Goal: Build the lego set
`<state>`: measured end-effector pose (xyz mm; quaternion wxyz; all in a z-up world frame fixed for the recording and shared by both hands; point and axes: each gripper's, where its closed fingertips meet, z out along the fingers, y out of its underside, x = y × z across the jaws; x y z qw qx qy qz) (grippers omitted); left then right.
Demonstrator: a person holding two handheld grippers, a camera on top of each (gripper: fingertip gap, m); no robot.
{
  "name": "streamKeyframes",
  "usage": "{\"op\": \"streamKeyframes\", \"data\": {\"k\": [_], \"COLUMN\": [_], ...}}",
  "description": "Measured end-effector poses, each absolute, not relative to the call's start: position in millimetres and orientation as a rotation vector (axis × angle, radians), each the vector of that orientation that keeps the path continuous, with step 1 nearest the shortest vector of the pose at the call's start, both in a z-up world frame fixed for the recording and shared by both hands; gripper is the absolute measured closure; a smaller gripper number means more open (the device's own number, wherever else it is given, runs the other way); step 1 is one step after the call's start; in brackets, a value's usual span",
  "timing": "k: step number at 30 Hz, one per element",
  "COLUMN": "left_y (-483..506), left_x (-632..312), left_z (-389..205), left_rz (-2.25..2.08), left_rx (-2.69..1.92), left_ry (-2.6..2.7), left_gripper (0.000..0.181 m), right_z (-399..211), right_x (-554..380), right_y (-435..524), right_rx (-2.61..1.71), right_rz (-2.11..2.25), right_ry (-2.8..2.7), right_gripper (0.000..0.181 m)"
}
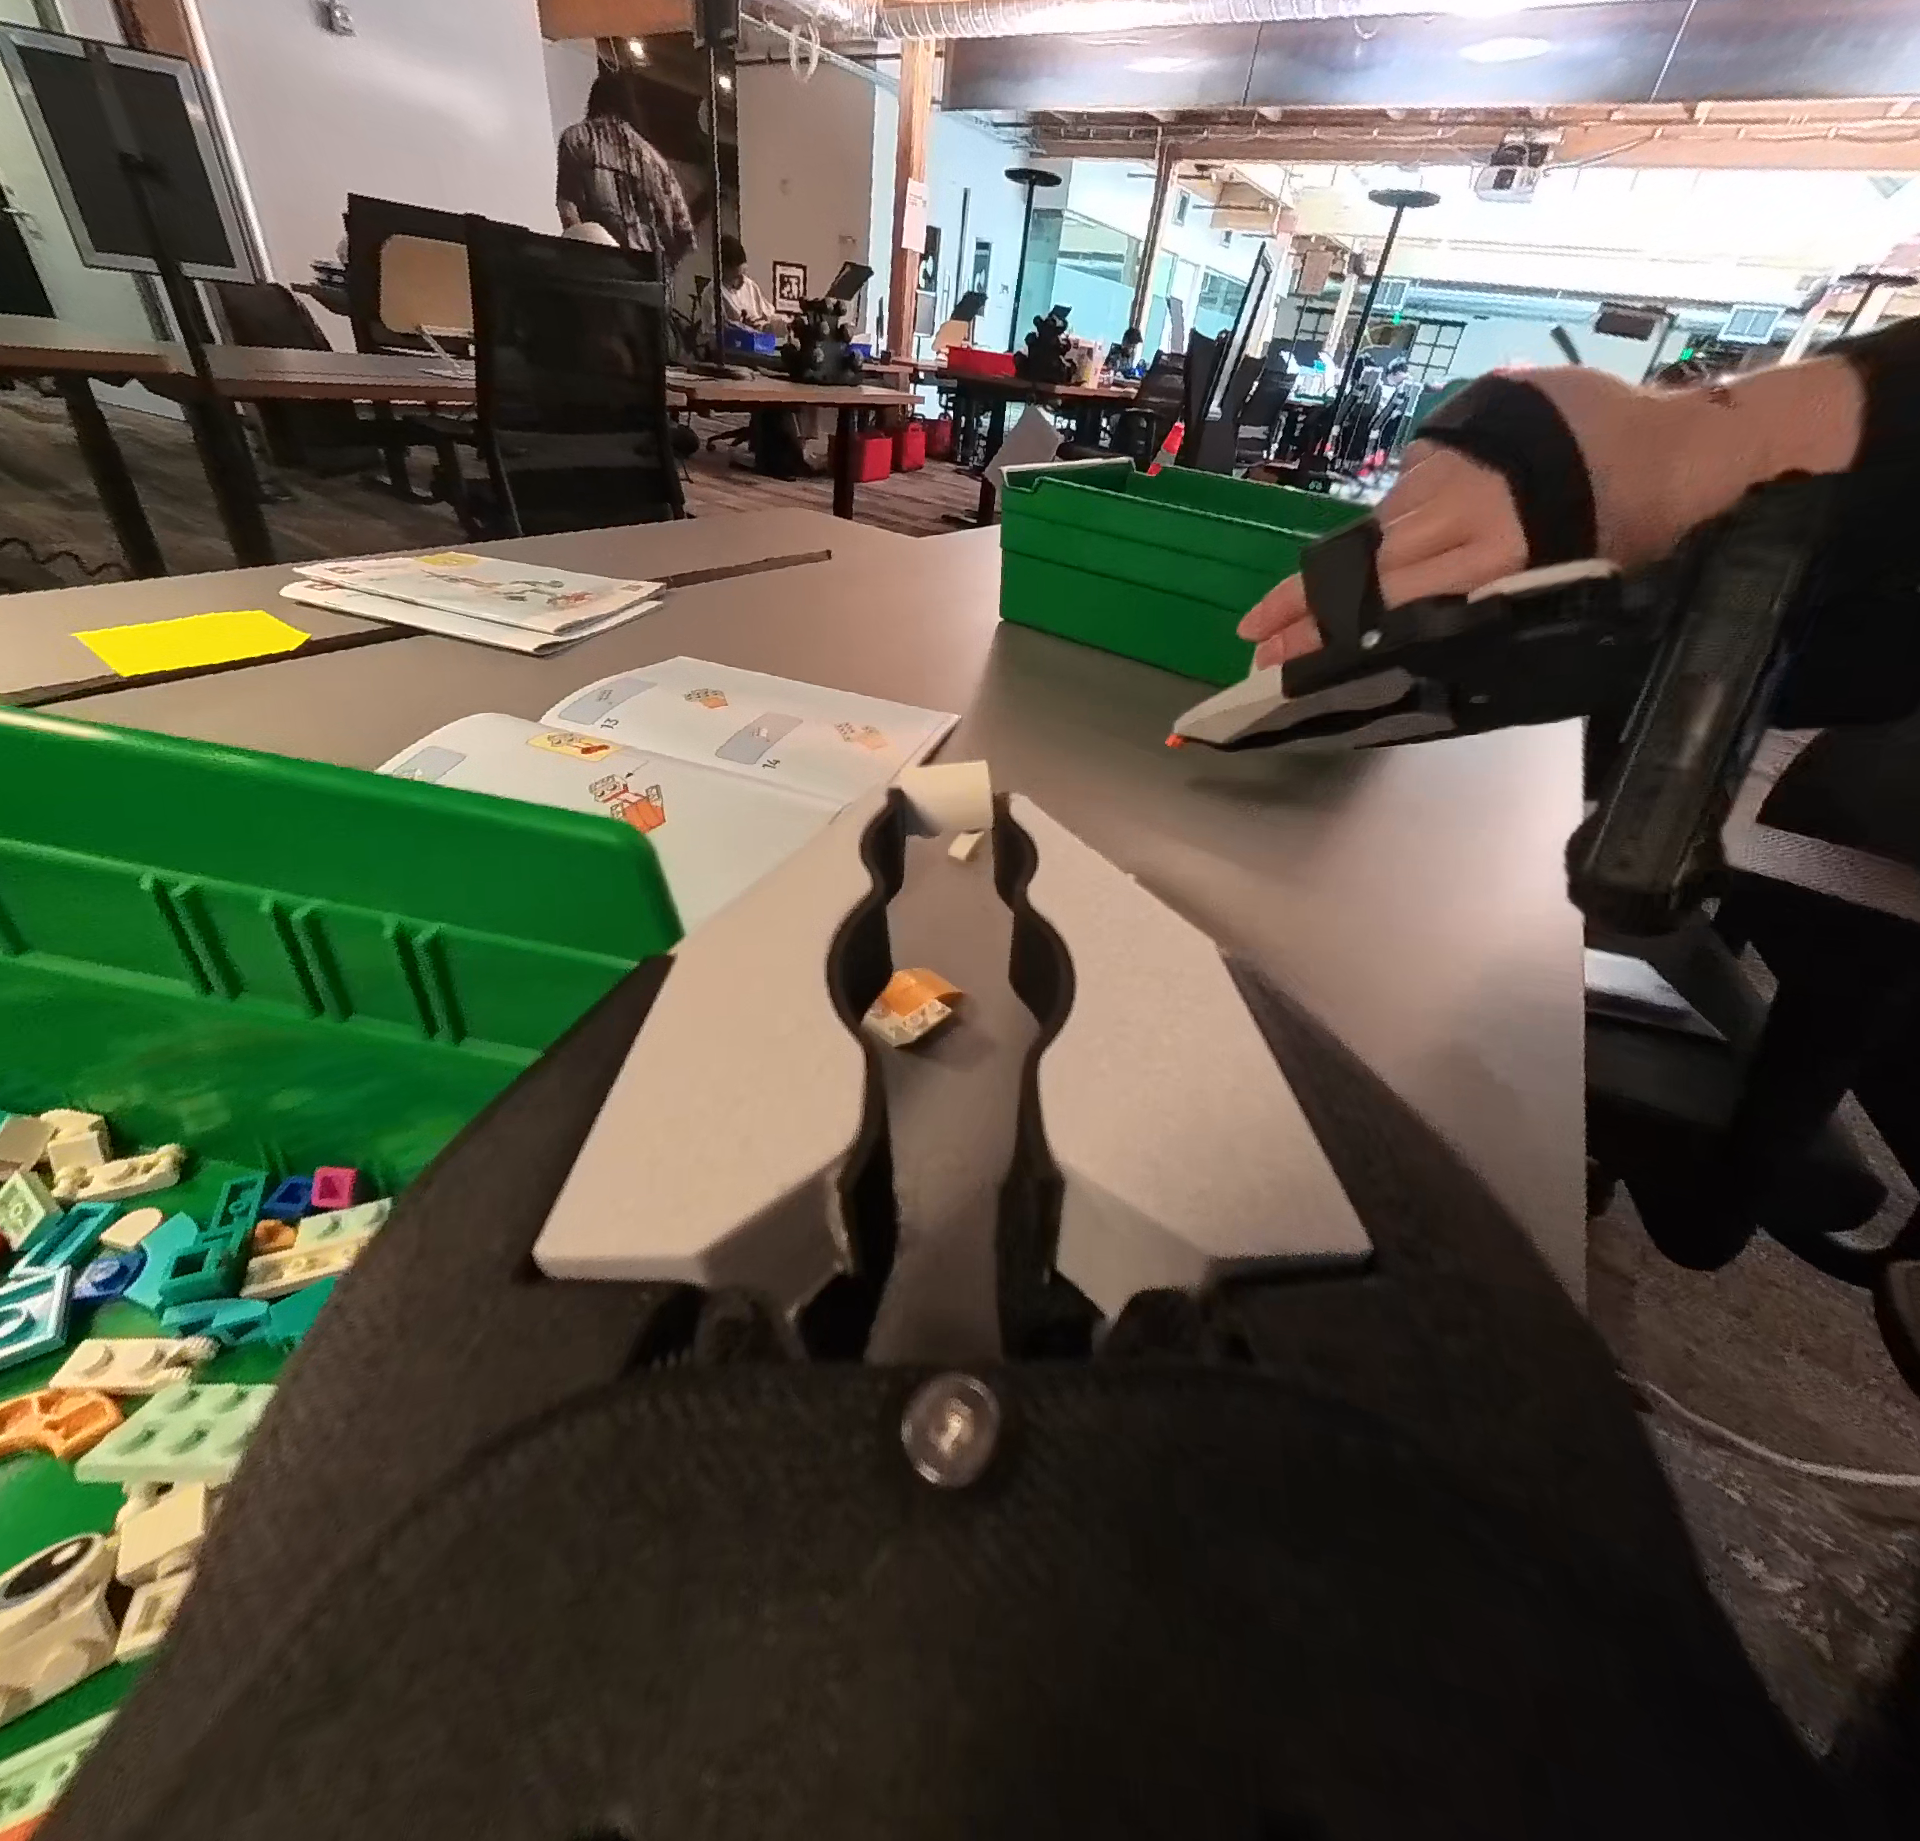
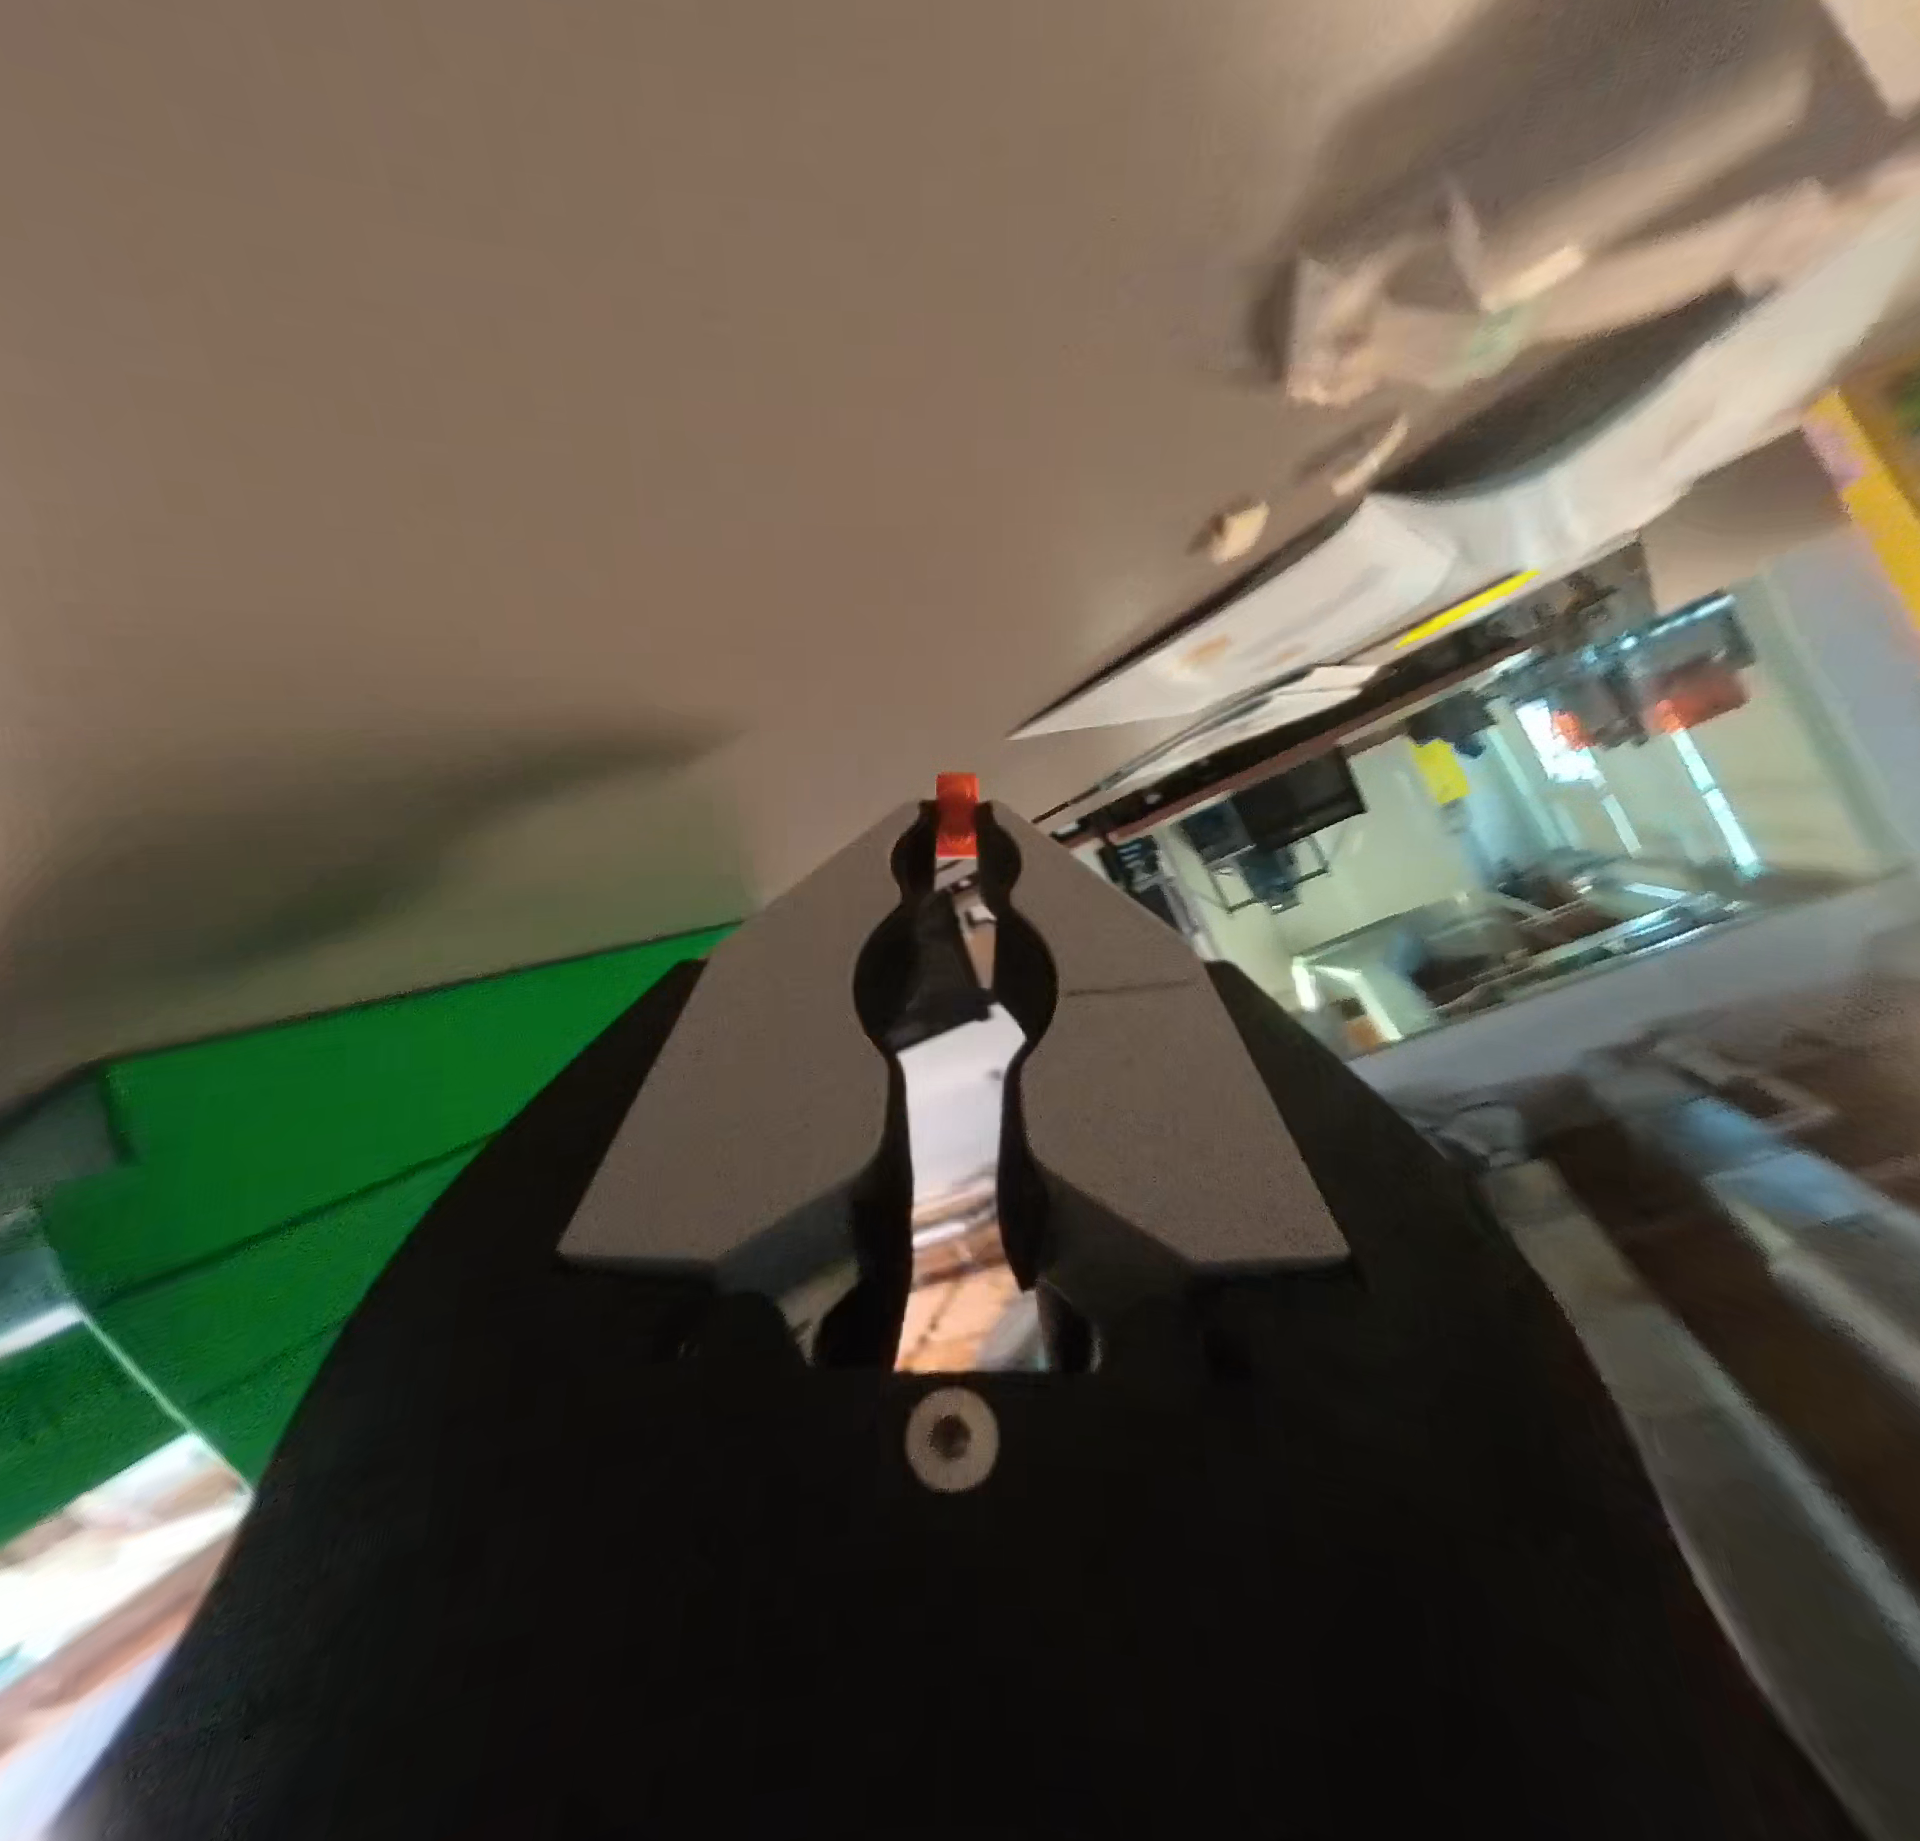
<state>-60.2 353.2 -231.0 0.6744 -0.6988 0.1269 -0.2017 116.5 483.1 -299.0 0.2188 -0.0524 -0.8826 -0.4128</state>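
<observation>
Our right gripper (image 2: pixel 956 823) pinches a small orange-red piece (image 2: pixel 956 817) at its very tips, the piece poking out past them; our left gripper (image 1: pixel 948 815) is closed on a white piece (image 1: pixel 940 799), its fingers near-parallel with only a slim gap behind the tips. Seen through that gap, a small orange and white assembly (image 1: pixel 912 1007) lies on the grey table (image 1: pixel 1299 856); it sits nearer than the left tips, and well to the left of the right gripper (image 1: pixel 1184 737), which comes in low from the far right with its fingers pointing left. We judge the left gripper the closer to the assembly; its long axis we cannot tell at this size. Just left of it stands a green bin (image 1: pixel 312 918) of loose bricks (image 1: pixel 156 1303); beyond lies an open instruction booklet (image 1: pixel 727 742), then a closed booklet (image 1: pixel 478 596), a yellow patch (image 1: pixel 187 640) and a second green bin (image 1: pixel 1122 565) far right. The room behind is an open office with desks and chairs.
</observation>
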Motion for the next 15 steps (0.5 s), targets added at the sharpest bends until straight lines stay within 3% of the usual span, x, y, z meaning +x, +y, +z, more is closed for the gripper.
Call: {"op": "streamKeyframes", "data": {"k": [1, 15], "left_y": [353.3, 355.0], "left_x": [-58.9, -51.8], "left_z": [-232.2, -239.6], "left_rz": [-0.45, -0.431], "left_rx": [-1.578, -1.615], "left_ry": [0.295, 0.343], "left_gripper": [0.166, 0.166], "right_z": [-302.4, -331.6], "right_x": [117.9, 113.9], "right_y": [482.8, 441.6], "right_rx": [-0.085, 0.474], "right_rz": [-1.173, -1.195], "right_ry": [-2.451, -2.551], "right_gripper": [0.176, 0.176]}}
